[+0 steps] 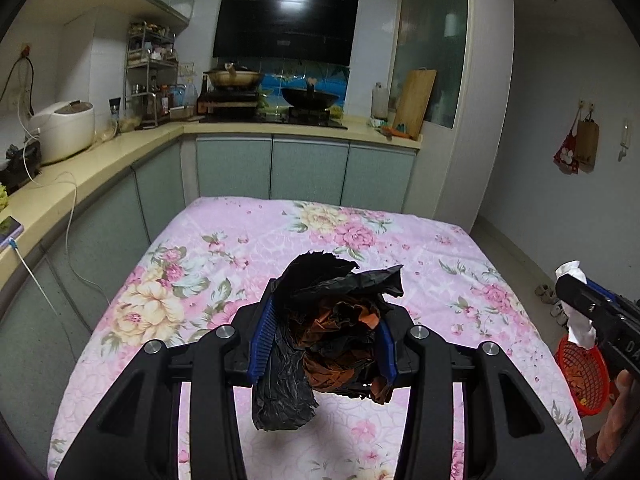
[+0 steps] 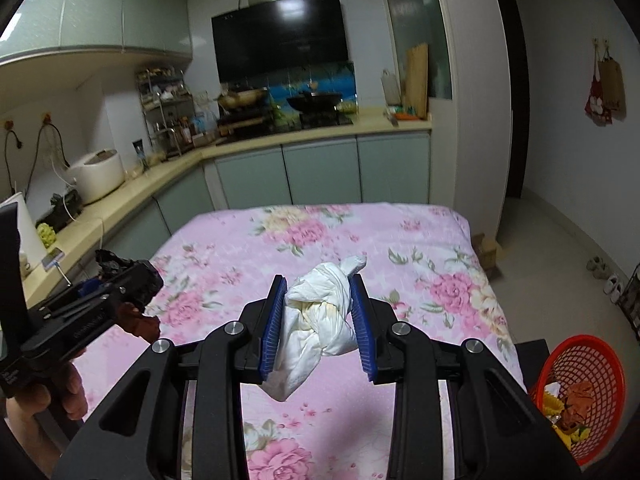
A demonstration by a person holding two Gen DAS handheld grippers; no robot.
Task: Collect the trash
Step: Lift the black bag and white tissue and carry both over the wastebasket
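My left gripper (image 1: 322, 340) is shut on a crumpled black and brown plastic bag (image 1: 320, 332) and holds it above the floral cloth (image 1: 248, 248). It also shows at the left of the right wrist view (image 2: 128, 300). My right gripper (image 2: 320, 324) is shut on a crumpled white tissue wad (image 2: 316, 320), also above the cloth. In the left wrist view it appears at the right edge (image 1: 580, 304) with the tissue (image 1: 578, 308). A red mesh basket (image 2: 580, 364) holding some trash sits at the table's right side, low right of my right gripper.
The table with the pink floral cloth (image 2: 400, 240) stands in a kitchen. A counter (image 1: 80, 176) with a rice cooker (image 1: 64, 128), cables and a phone (image 1: 10, 228) runs along the left. Stove and pans are behind. Shoes (image 2: 604, 272) lie on the floor at right.
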